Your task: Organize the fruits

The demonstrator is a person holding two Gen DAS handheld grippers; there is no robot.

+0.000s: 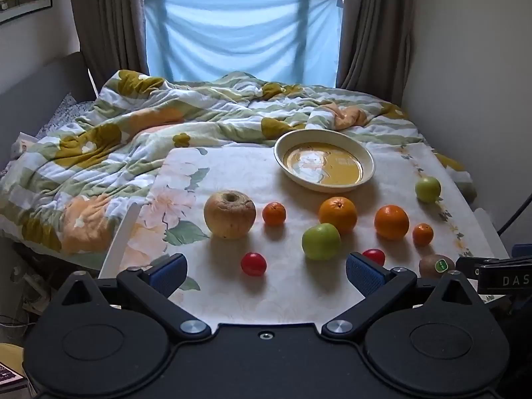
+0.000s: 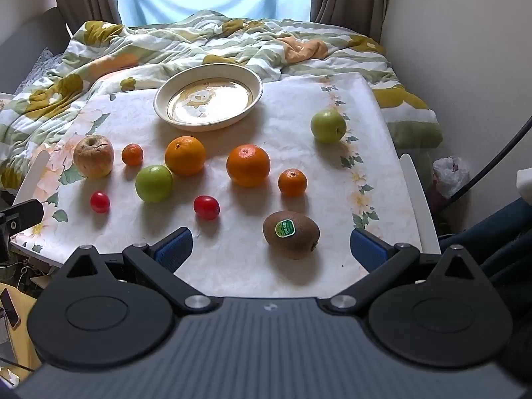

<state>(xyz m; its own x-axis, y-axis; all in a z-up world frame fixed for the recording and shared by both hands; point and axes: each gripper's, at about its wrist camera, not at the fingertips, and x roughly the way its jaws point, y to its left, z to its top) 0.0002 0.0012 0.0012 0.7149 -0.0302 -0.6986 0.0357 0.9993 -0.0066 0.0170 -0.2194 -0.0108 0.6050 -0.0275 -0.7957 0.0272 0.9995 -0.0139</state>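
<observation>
Your left gripper and right gripper both hold their fingers wide apart with nothing between them, low in their frames over the near edge of the table. The plate sits bare at upper centre of the right view. Below it lie 10 loose fruits, including 2 green apples, 2 oranges, 2 tomatoes and, nearest your right gripper, a kiwi.
</observation>
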